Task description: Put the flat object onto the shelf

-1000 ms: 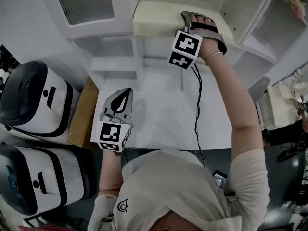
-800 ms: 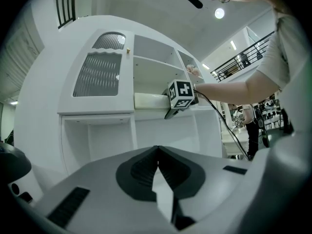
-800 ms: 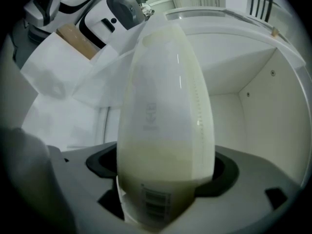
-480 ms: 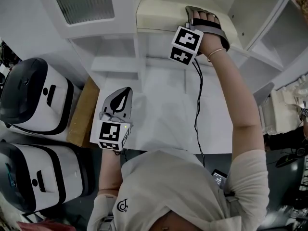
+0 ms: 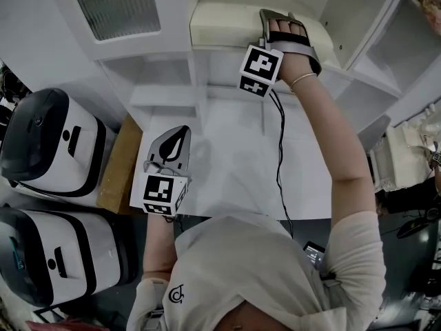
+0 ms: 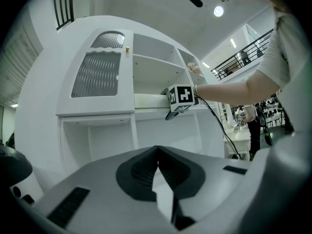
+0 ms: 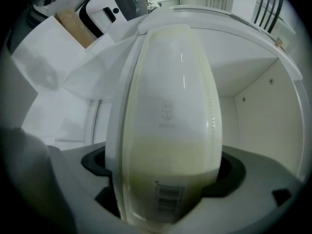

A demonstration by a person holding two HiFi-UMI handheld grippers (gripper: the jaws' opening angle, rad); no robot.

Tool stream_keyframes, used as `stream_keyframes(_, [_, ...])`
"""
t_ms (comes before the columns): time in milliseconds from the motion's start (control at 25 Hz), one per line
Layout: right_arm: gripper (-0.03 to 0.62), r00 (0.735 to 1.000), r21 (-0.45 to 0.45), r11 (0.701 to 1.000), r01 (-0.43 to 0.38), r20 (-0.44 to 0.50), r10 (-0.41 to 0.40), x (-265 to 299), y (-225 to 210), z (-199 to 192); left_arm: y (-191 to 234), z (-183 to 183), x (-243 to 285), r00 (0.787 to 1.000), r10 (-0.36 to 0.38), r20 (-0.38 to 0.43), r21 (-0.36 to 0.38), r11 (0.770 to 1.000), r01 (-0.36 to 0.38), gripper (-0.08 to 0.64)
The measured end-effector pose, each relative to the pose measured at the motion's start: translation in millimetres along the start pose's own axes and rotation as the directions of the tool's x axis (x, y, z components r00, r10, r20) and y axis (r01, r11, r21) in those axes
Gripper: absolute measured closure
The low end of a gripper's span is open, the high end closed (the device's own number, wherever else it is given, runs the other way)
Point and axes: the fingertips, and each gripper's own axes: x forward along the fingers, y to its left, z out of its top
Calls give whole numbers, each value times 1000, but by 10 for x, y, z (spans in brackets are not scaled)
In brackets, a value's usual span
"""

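The flat object [image 5: 227, 21], a cream-white slab with rounded edges, lies on the upper shelf [image 5: 227, 49] of the white cabinet. In the right gripper view the flat object [image 7: 168, 106] stretches away into the shelf compartment. My right gripper [image 5: 275, 21] is raised to that shelf, and its jaws are opening around the object's near end [image 7: 163, 172]. Dark gaps show beside the pads [image 7: 95, 165]. My left gripper [image 5: 169, 150] hangs low over the white tabletop. In its own view, the left gripper [image 6: 157, 152] is shut on nothing.
Two white-and-black appliances [image 5: 48, 140] [image 5: 48, 261] stand at the left, beside a brown board [image 5: 120, 161]. A cabinet door with ribbed glass [image 5: 114, 5] is left of the shelf. A black cable [image 5: 280, 157] hangs from the right gripper over the white tabletop [image 5: 234, 171].
The right gripper has shifted only slightly at the shelf, and the flat object lies in the same place. The left gripper has not moved.
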Motion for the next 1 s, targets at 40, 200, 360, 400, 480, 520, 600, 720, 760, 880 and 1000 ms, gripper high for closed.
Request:
stream_keyframes(40, [64,1000,-8,1000,10,-3,-10,-39,-18,5,4,4,-28,1000,2,-2,1,1000,-2,548])
stream_keyframes(200, [66,999,-2,1000,20,29,-20,-302,-71,88,13,29,-162,1000,14,-5,-7,1000,-14,548])
stream_keyframes(360, [132,994,93,995,31,98,-41,-741,-78,129,-51,8,-284,1000,9,-8,-13,1000,-9,547])
stream_keyframes(400, [202,992,136,990,33,119,-49,-854,-73,125,-77,-9,-307,1000,4,-12,-16,1000,-4,547])
stream_keyframes(480, [278,986,235,972,28,156,-66,-1060,-43,86,-146,-39,-347,1000,-13,-22,-18,1000,13,547])
stream_keyframes(520, [326,982,288,957,24,170,-76,-1153,-22,50,-183,-48,-364,999,-22,-25,-18,1000,22,547])
stream_keyframes(600, [405,977,388,922,12,191,-93,-1319,41,-38,-252,-55,-390,999,-40,-30,-18,999,40,548])
stream_keyframes(720, [486,973,506,863,-4,200,-113,-1533,188,-188,-348,-61,-417,997,-67,-36,-16,998,67,547])
stream_keyframes(760, [532,971,539,843,7,198,-135,-1606,225,-240,-376,-63,-423,996,-76,-38,-16,997,75,547])
stream_keyframes(880, [583,965,621,783,38,182,-191,-1814,354,-394,-432,-40,-423,995,-92,-33,-15,996,91,547])
stream_keyframes(1000, [583,959,718,695,18,185,-216,-2015,545,-515,-470,14,-423,995,-100,-19,-12,995,100,548])
